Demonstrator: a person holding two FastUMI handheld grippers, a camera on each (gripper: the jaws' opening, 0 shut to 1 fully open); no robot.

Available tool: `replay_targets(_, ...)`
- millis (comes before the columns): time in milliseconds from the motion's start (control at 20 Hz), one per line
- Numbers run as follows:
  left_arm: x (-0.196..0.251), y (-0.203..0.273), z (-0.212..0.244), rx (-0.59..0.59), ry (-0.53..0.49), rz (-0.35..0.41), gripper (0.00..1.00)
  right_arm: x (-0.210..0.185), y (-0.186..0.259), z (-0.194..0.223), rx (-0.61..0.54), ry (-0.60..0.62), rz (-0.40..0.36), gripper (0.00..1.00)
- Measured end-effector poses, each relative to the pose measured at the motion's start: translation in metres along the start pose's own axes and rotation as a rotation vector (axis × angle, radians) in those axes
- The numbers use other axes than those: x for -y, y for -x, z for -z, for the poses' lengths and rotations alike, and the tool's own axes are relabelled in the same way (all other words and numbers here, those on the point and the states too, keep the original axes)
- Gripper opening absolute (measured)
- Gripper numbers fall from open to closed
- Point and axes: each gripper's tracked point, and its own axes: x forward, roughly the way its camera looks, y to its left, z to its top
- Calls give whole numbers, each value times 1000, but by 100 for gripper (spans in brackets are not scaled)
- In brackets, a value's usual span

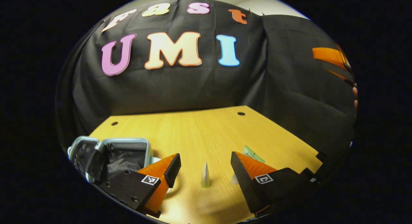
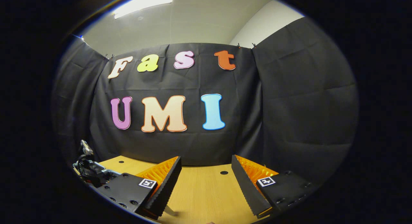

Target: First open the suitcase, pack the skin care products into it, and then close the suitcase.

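Silver-shelled suitcase (image 1: 111, 156): open, dark fabric lining exposed, standing at the near-left part of the wooden table (image 1: 199, 134) in the left gripper view, partly behind that gripper's left finger. In the right gripper view, a corner of what seems to be the same case (image 2: 96, 172) sits at the far left edge, though that area is dim and cluttered.

Skin care item, cone-shaped silver cap (image 1: 205, 175): upright on the table, between the fingers of the left gripper (image 1: 206, 167) but touching neither. A second, pale item (image 1: 235, 179) lies just beside the right finger, mostly hidden. A green-printed packet (image 1: 253, 154) lies flat on the table just behind that finger.

Left gripper: jaws spread wide, nothing held.

Right gripper (image 2: 206, 179): jaws spread wide, nothing between them; bare table below. In the left gripper view, part of a gripper (image 1: 333, 61) with fingertips of a hand (image 1: 355, 95) beneath it appears high at the right edge.

Table: light wood grain, small round holes near the back edge, black cloth wall behind.
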Motion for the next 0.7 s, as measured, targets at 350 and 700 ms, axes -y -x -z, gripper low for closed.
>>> replay_targets(350, 7, -32, 51, -107, 50, 25, 73, 12, 4, 15, -44, 37, 19, 97)
replay_targets(700, -3, -49, 65, -142, 95, 28, 16, -21, 5, 38, -82, 61, -55, 98)
